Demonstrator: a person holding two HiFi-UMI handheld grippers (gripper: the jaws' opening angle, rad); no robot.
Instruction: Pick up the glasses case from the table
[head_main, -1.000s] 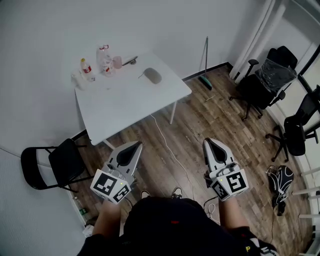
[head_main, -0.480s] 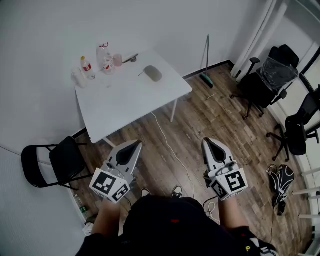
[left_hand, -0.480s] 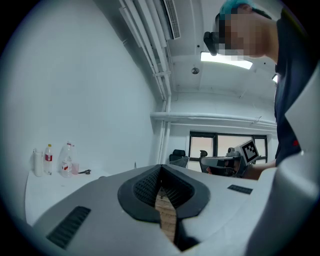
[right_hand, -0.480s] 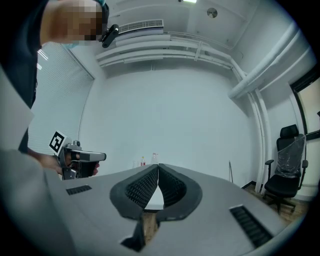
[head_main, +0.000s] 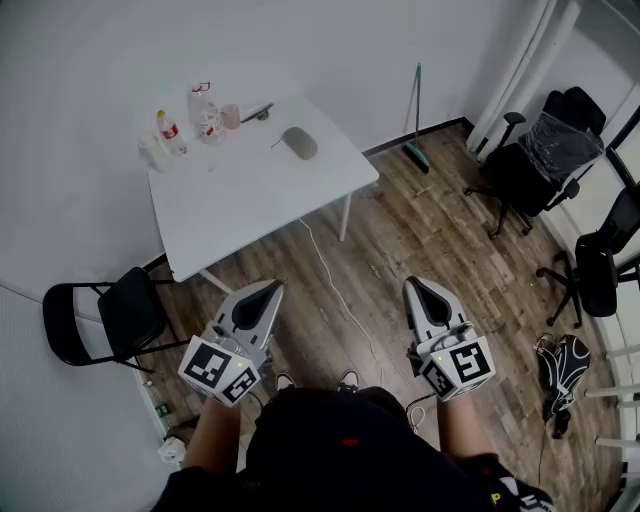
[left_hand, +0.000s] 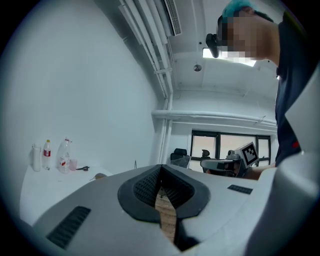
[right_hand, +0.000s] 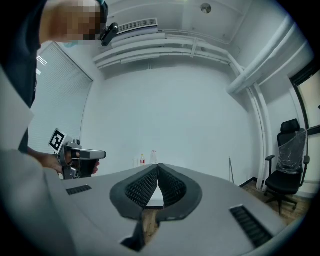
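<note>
A grey oval glasses case (head_main: 299, 143) lies near the far right part of the white table (head_main: 250, 195); in the left gripper view the glasses case (left_hand: 99, 176) is a small shape on the table edge. My left gripper (head_main: 273, 288) and right gripper (head_main: 412, 285) are held level over the wooden floor, well short of the table. Both are shut with nothing between their jaws. The left gripper (left_hand: 161, 170) and the right gripper (right_hand: 158, 169) show their ribbed pads meeting at the tips.
Bottles (head_main: 205, 113), a pink cup (head_main: 231, 116) and a dark object (head_main: 257, 112) stand at the table's far left corner. A black folding chair (head_main: 105, 322) sits left, office chairs (head_main: 545, 150) right, a broom (head_main: 414, 110) by the wall, a white cable (head_main: 340, 300) across the floor.
The table and floor have shifted slightly up and left in the head view; both grippers stay in the same place in the picture, shut throughout.
</note>
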